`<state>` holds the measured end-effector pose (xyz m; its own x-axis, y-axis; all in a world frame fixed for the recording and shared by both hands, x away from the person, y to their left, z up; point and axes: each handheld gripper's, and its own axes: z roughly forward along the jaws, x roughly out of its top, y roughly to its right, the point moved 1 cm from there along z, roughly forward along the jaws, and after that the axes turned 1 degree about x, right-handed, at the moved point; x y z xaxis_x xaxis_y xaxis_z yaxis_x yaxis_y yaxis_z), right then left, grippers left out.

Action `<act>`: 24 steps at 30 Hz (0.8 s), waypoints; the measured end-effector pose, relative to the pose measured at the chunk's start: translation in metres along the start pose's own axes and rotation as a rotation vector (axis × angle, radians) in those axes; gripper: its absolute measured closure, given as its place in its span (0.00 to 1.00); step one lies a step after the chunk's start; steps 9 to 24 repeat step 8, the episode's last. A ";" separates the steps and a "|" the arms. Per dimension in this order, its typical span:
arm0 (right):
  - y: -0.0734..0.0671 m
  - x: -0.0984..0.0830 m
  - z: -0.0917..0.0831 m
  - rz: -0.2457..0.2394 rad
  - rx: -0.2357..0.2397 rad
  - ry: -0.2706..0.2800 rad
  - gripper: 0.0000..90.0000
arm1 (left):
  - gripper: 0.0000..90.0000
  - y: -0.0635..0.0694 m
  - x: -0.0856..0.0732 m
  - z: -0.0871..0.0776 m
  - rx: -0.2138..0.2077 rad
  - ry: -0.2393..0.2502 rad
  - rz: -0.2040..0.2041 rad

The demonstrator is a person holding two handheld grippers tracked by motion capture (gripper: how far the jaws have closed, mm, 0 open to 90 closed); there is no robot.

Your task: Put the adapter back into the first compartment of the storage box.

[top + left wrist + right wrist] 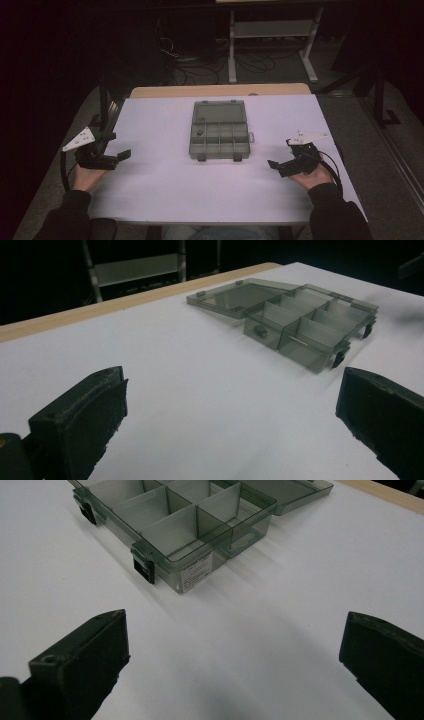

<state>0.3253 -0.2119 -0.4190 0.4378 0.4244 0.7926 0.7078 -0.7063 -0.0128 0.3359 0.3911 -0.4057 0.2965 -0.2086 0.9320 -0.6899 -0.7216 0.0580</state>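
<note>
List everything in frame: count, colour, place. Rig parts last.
organiser box: 1, translucent grey-green, centre of the table, lid folded open flat on the far side, two dark latches on the near edge
small dark item: 1, black, in the far-left compartment of the box; too small to identify
table: 1, white top with a wooden strip along the far edge
metal frame stand: 1, light grey, on the floor behind the table
cables: several, dark, on the floor behind the table
left gripper: 1, black, near the table's left edge, jaws open, empty
right gripper: 1, black, near the right edge, jaws open, empty
</note>
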 end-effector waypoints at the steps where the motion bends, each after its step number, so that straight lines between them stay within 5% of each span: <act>1: 0.000 0.000 0.000 0.001 0.000 -0.003 0.00 | 0.00 0.000 -0.001 -0.001 0.002 -0.008 0.000; 24: 0.000 -0.001 0.001 0.005 0.001 -0.010 0.00 | 0.00 -0.002 -0.013 -0.007 0.021 -0.019 -0.007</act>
